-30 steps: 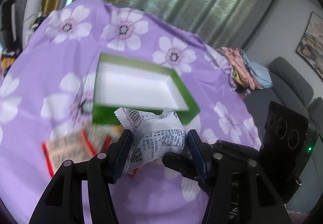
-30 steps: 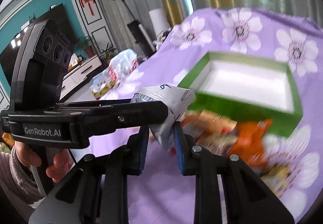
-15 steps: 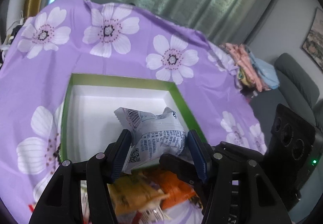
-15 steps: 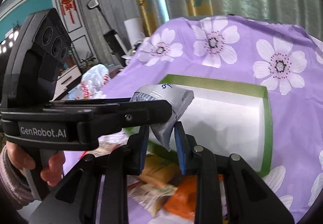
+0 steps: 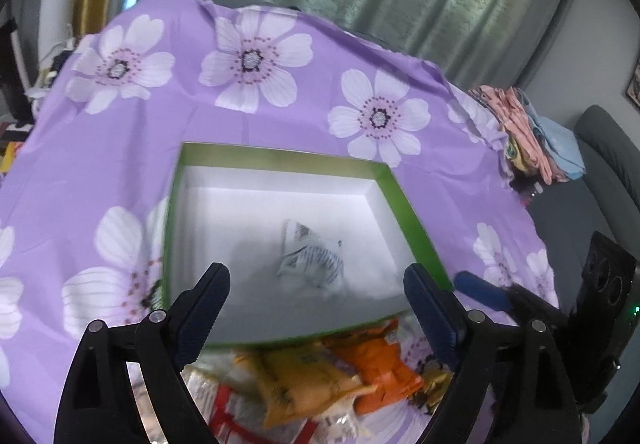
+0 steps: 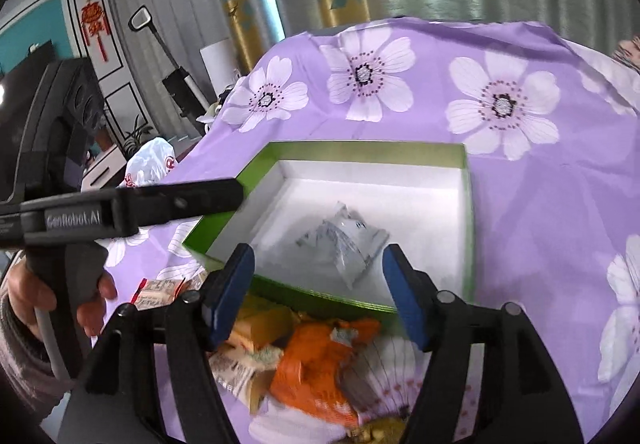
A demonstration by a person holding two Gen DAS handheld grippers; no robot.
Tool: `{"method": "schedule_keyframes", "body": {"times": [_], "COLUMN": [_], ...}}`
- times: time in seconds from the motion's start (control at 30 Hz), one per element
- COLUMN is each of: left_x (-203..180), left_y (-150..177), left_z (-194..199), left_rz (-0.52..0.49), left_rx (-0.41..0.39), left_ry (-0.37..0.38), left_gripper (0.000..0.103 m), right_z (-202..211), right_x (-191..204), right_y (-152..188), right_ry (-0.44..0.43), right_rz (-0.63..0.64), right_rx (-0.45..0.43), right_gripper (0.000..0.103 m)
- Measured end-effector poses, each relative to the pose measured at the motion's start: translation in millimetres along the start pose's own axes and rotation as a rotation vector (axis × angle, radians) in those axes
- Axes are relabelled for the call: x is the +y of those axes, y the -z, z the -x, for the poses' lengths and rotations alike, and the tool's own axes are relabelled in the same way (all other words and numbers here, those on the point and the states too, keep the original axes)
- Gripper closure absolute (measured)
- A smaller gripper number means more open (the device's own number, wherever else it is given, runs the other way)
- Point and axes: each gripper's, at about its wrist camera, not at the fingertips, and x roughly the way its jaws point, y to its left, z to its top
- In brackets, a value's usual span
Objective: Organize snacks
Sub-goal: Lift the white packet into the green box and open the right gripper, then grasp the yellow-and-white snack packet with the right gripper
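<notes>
A white snack packet (image 5: 312,262) with black print lies loose on the white floor of the green-rimmed box (image 5: 404,204); it also shows in the right wrist view (image 6: 344,242) inside the same box (image 6: 466,196). My left gripper (image 5: 316,288) is open and empty above the box's near side. My right gripper (image 6: 318,284) is open and empty just above the box's near rim. Several snack packs lie in a pile in front of the box, among them an orange pack (image 5: 376,358), (image 6: 316,368) and a yellow pack (image 5: 304,380).
The table wears a purple cloth with white flowers (image 5: 248,64). A grey sofa (image 5: 612,164) with folded clothes (image 5: 528,128) stands to the right. The left gripper's body (image 6: 120,208) reaches across the left of the right wrist view.
Both grippers held the white packet over the box; both have opened and the packet has dropped onto the box floor.
</notes>
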Motion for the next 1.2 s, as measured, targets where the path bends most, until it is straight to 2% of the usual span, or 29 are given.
{"method": "schedule_keyframes", "body": {"times": [0.13, 0.47, 0.77, 1.2], "left_x": [-2.2, -25.0, -57.6, -97.5], "left_y": [12.5, 55.5, 86.1, 109.7], "left_z": [19.1, 49.2, 63.1, 57.1], "left_rz": [-0.013, -0.069, -0.176, -0.28], "left_rx": [-0.011, -0.018, -0.044, -0.031], "left_ry": [-0.005, -0.014, -0.087, -0.095], "left_gripper": [0.014, 0.014, 0.014, 0.014], "right_z": [23.2, 72.6, 87.4, 100.0], "right_x": [-3.6, -3.3, 2.9, 0.1], "right_y": [16.4, 53.9, 83.2, 110.8], "right_ry": [0.022, 0.048, 0.054, 0.068], "right_rz": [-0.044, -0.09, -0.086, -0.073], "right_rx": [-0.013, -0.025, 0.009, 0.032], "right_gripper": [0.028, 0.027, 0.025, 0.023]}}
